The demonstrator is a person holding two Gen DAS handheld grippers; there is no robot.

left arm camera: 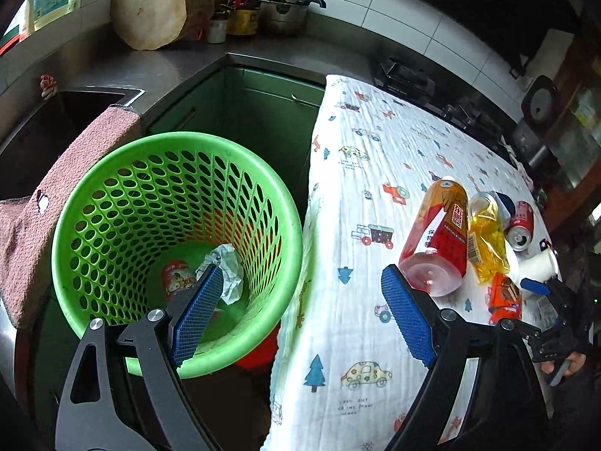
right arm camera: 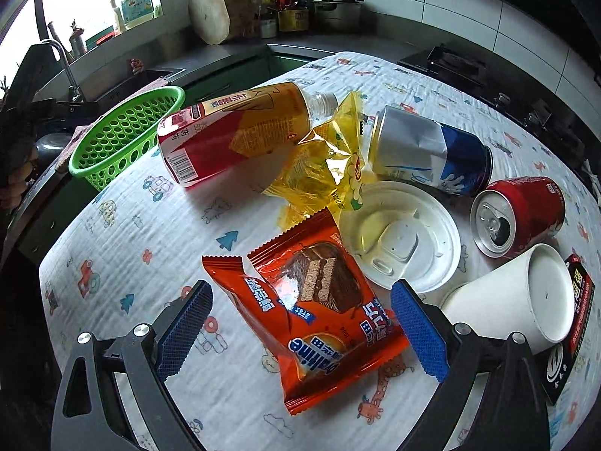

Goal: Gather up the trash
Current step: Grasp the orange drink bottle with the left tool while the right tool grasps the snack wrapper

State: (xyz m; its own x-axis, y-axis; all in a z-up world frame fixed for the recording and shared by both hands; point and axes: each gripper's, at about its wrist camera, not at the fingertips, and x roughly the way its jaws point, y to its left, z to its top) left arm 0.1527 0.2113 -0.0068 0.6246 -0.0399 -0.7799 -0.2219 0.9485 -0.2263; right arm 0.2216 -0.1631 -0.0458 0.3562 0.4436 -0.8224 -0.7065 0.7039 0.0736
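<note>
A green perforated basket (left arm camera: 176,248) stands left of the table and holds a crumpled paper (left arm camera: 229,270) and a small red pack (left arm camera: 176,278). My left gripper (left arm camera: 300,312) is open and empty, above the basket's right rim and the table edge. My right gripper (right arm camera: 300,327) is open, its blue pads on either side of an orange snack wrapper (right arm camera: 315,319) lying on the patterned cloth. Behind it lie a red-and-yellow bottle (right arm camera: 240,131), a yellow wrapper (right arm camera: 323,165), a white lid (right arm camera: 402,236), a blue-white can (right arm camera: 428,150), a red can (right arm camera: 518,214) and a white paper cup (right arm camera: 522,297).
The basket also shows in the right wrist view (right arm camera: 127,135). A black box (right arm camera: 571,338) lies under the cup. A pink towel (left arm camera: 49,195) hangs over the sink edge. A wooden block (left arm camera: 154,7), bottles and a pot stand on the far counter. A stove (right arm camera: 469,75) lies beyond the table.
</note>
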